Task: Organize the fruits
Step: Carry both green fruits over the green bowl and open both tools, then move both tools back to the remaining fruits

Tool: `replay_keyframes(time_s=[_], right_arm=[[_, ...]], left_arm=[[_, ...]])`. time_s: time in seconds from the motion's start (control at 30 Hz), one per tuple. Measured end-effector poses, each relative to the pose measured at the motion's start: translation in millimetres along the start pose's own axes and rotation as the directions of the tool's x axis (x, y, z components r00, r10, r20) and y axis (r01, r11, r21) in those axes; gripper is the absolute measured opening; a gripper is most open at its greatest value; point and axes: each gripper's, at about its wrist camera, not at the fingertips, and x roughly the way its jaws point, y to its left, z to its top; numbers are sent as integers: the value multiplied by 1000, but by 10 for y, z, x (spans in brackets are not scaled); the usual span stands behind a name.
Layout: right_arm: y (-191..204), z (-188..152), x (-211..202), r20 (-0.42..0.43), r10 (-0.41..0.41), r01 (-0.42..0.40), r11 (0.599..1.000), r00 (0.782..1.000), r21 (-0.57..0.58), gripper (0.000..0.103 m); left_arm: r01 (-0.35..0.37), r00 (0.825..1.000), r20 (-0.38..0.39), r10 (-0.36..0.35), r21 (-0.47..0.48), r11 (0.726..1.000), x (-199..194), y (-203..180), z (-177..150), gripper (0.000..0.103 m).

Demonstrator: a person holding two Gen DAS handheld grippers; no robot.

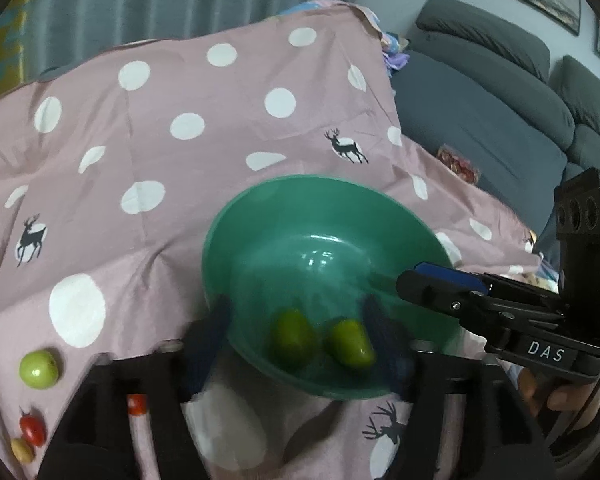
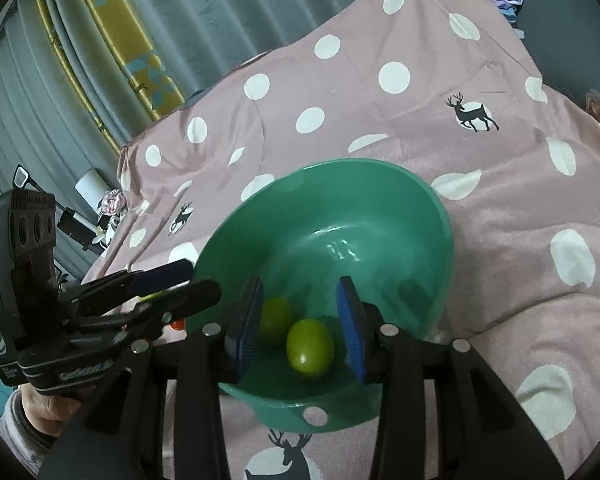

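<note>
I have both grippers over the green bowl, which sits on the pink spotted cloth, and two green fruits already lie side by side in its near part: one oval fruit and a second green fruit touching it on the left.

My left gripper stands released, its blurred fingers spread wide on either side of the two fruits with nothing pressed between them. My right gripper is also let go: its blue pads straddle the oval fruit with daylight on both sides, so it holds nothing.

What the coming move turns on, as I judge it, is the loose fruit still out on the cloth. A round green fruit lies well off to the left of the bowl, and nearer the lower edge sit a red tomato-like fruit and a small yellowish fruit, touching each other. All three lie on the left gripper's side, low and left of its fingers, with the bowl between them and the right gripper. So the left hand is plainly the nearer one. The round green fruit has no long axis to line up with; the red one looks slightly elongated, running up and down in the left wrist view.
</note>
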Motion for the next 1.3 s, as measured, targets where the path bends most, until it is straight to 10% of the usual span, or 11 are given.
replay_keyframes(time_s=[0.4,0.67,0.83,0.97,1.1,1.3], right_arm=[[381,-71,-190,5,25,-25,997,1000,-75,49],[695,-132,-219,-23,87,-89,988,996,-123,53],[995,-221,-180,-65,140,-149,973,988,-176,57],[1174,-348,-106,-111,162,-183,959,981,-215,58],[1296,-469,-7,-160,166,-201,951,973,-236,58],[1397,-564,88,-204,159,-210,944,966,-256,58]], left_arm=[[-115,978,163,129,-93,989,-932,300,-338,92],[-296,871,336,357,-221,929,-1931,624,-624,102],[-347,878,226,422,-308,886,-1956,878,-898,102],[-326,926,82,370,-325,888,-1702,1062,-1115,102],[-402,909,-26,417,-328,855,-1519,1140,-1299,102],[-348,935,-76,347,-397,849,-1367,1303,-1428,102]])
